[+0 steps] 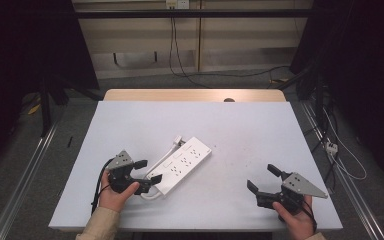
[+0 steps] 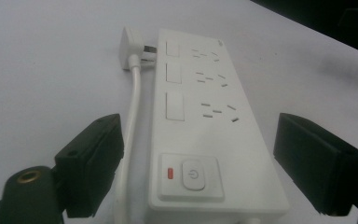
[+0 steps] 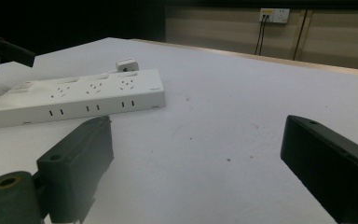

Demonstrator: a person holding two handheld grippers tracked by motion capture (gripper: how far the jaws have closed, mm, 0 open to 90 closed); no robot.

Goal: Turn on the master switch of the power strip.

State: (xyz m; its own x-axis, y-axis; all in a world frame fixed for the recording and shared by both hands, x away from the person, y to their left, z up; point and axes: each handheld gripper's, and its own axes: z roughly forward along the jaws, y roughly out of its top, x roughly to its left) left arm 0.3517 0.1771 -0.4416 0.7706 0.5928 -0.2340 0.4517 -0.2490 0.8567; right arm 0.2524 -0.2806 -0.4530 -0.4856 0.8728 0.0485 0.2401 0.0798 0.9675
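Left of centre: white power strip (image 1: 183, 163), lying diagonally on table (image 1: 240, 125). Left gripper (image 1: 147, 172) spread wide astride its near switch end, untouching. Right gripper (image 1: 262, 178) agape near right edge, over bare tabletop.

The one readable sign was a grey power symbol, a circle cut by a short vertical stroke, printed on the rounded square push button (image 2: 193, 174) at the near end of the long white plastic power strip (image 2: 205, 126). No words, brand names or numbers could be read anywhere else on the strip.
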